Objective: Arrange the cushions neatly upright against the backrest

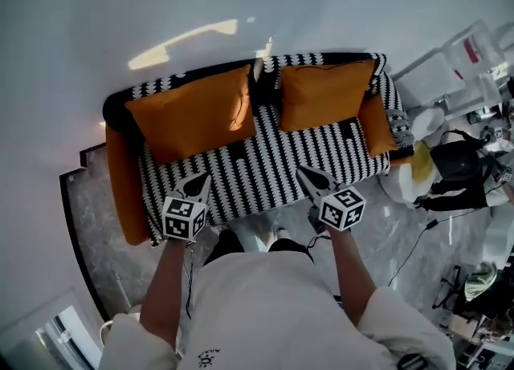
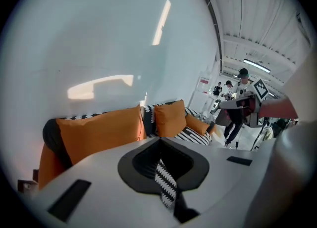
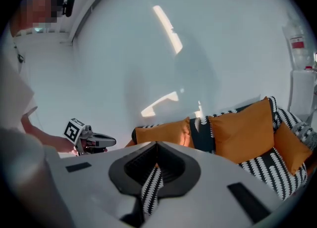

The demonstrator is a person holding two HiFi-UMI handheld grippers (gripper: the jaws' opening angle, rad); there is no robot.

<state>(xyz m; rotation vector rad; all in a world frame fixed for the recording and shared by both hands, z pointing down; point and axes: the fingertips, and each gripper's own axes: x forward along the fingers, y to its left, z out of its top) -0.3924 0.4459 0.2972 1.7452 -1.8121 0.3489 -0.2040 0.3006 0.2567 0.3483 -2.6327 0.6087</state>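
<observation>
Orange cushions point(image 1: 193, 111) stand upright, well beyond closed fingers point(image 1: 196, 186).

Upright orange cushions point(image 2: 101, 132) on striped sofa point(image 2: 196, 136), left tool point(image 2: 159, 148) jaws together

White short-sleeved shirt point(image 1: 273, 304), left gripper point(image 1: 201, 180) and right gripper point(image 1: 305, 172) grey, black-and-white marker cubes point(image 1: 183, 217)

The sofa point(image 1: 265, 160) stands with its back to the wall point(image 1: 161, 7). On its seat the left cushion point(image 1: 193, 111) and the right cushion point(image 1: 325, 94) lean against the backrest, a gap between them. A small cushion point(image 1: 376, 124) sits at the right end, just beside the right cushion. Over the seat's front edge hang the left gripper point(image 1: 201, 180) and, well apart to its right, the right gripper point(image 1: 309, 174) — a bag point(image 1: 454, 164) lies on the floor right of the sofa.
</observation>
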